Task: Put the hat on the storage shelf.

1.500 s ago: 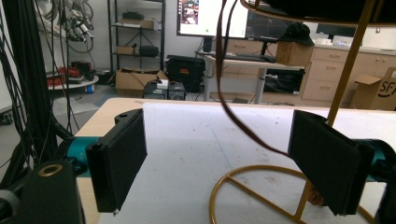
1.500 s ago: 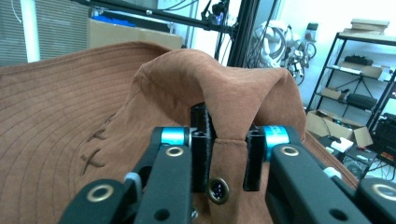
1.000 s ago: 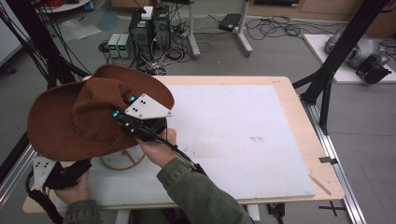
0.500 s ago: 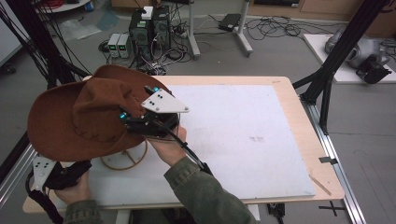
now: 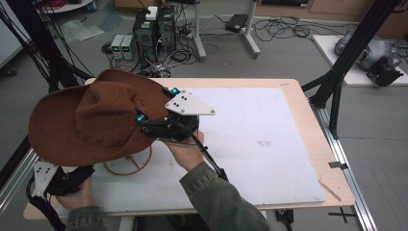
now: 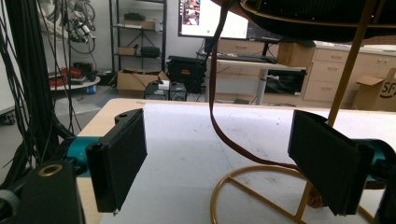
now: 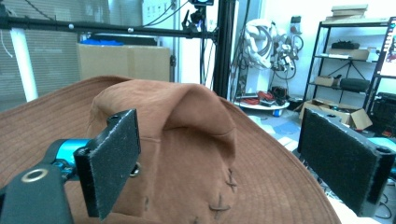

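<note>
Two hand-held grippers are working at the worktop [image 5: 288, 144], and the brown hat [image 5: 96, 122] is the landmark for everything below. The hat is sitting on top of a gold wire stand [image 5: 127, 163], near the left edge of the worktop, with its crown up and its wide brim spreading over the stand's ring base.

One second ago the right hand-held gripper [image 5: 149, 120] was lying over the hat's crown; now it is sitting at the right side of the hat, a little drawn back toward the open white surface. Its jaws are standing apart with nothing between them, and in the right gripper view the hat's crown [image 7: 187, 135] is rising just beyond and between the jaws. I am judging that the hat is now released on the stand, so the placing step is looking finished.

The left hand-held gripper [image 5: 62, 180] is waiting below the hat's front brim, beside the stand's base. Its jaws are also wide apart and empty. A thin brown strap [image 6: 219, 121] is hanging down from the hat to the stand's ring.
</note>
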{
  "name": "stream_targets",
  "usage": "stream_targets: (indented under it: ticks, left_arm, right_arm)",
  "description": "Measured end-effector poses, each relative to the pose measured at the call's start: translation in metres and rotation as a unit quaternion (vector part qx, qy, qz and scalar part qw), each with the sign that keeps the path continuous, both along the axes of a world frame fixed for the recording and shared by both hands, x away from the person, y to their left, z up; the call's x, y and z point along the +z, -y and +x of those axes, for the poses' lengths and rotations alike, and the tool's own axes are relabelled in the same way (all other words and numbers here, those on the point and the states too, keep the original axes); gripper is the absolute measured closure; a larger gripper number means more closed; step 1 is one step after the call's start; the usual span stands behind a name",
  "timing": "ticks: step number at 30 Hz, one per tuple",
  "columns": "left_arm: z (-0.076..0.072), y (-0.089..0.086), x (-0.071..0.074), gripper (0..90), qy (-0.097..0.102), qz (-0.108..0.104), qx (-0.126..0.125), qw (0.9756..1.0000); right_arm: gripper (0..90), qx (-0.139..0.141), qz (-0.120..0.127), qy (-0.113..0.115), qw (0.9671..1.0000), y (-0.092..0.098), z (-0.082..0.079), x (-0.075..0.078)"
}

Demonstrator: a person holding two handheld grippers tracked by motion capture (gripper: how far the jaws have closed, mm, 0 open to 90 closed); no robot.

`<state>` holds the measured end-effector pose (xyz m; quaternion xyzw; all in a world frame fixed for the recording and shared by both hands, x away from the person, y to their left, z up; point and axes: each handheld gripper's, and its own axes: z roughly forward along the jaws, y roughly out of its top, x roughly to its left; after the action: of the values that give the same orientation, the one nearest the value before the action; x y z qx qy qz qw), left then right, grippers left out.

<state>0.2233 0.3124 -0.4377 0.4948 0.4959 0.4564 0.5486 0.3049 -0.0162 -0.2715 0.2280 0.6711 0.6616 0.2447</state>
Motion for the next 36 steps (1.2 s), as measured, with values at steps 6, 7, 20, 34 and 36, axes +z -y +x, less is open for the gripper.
stream_targets:
  ticks: [6,7,20,34,36]
  left_arm:
    - [0.000,0.000,0.000,19.6,0.001,0.000,0.000,1.0000]
    - [0.000,0.000,0.000,19.6,0.001,0.000,0.000,1.0000]
    - [-0.001,0.000,0.000,19.6,0.000,0.001,0.002,1.0000]
    - [-0.001,0.001,0.000,19.6,-0.001,0.006,0.003,1.0000]
    - [-0.001,0.001,0.000,19.6,0.000,0.007,0.004,1.0000]
  right_arm:
    - [12.4,-0.021,-0.002,-0.006,0.9998,0.019,0.004,0.001]
    - [12.4,-0.025,-0.003,-0.006,0.9997,0.023,0.004,0.001]
    - [12.4,-0.104,-0.004,0.002,0.9946,0.082,0.006,-0.008]
    - [11.4,-0.216,-0.014,0.011,0.9763,0.159,-0.004,-0.027]
    - [11.4,-0.230,-0.020,0.014,0.9728,0.170,-0.005,-0.031]
